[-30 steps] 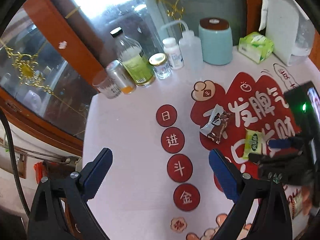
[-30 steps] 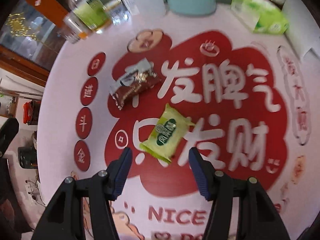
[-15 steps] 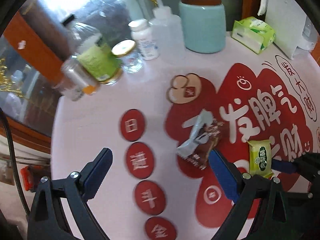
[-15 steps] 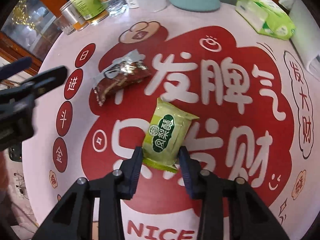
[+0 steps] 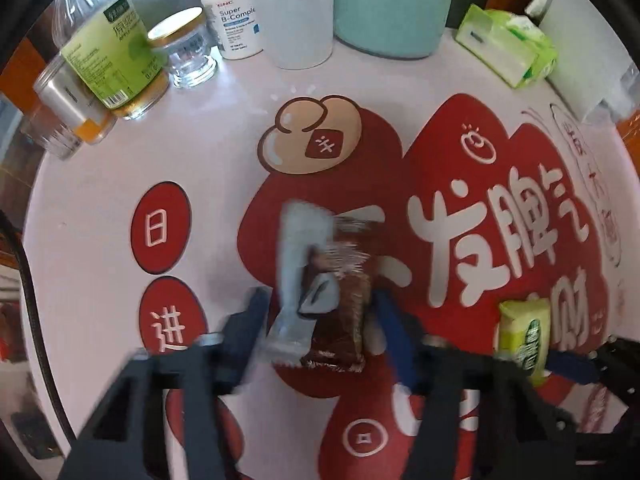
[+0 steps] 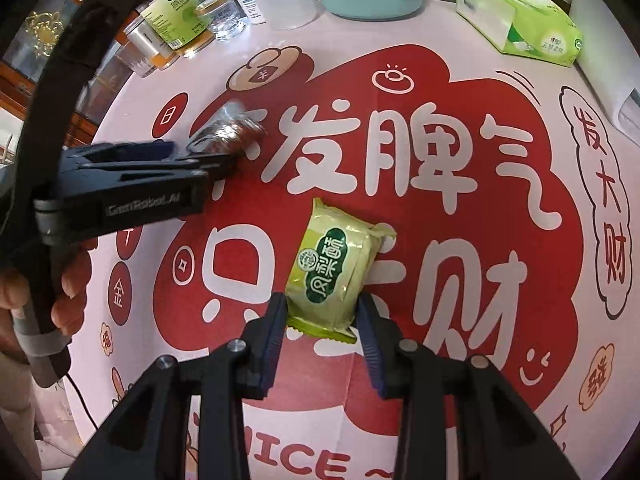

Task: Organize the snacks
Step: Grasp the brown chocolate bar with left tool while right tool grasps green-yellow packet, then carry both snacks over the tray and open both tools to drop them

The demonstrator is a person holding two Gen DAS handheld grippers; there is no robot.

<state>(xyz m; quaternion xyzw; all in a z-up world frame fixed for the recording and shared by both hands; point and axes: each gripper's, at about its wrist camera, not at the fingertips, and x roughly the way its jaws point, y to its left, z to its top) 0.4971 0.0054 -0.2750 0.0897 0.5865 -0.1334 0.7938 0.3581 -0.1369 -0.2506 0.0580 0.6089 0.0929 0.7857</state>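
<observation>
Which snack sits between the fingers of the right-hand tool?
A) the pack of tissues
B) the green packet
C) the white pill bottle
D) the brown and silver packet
B: in the right wrist view the green packet lies on the red-printed table with the right gripper closed on its near end, one blue finger against each side.

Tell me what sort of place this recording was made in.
Probably a home, at a table by a window. A printed festive table mat covers it, and household items stand along the back: a vitamin bottle, a tissue pack and a glass jar.
</observation>
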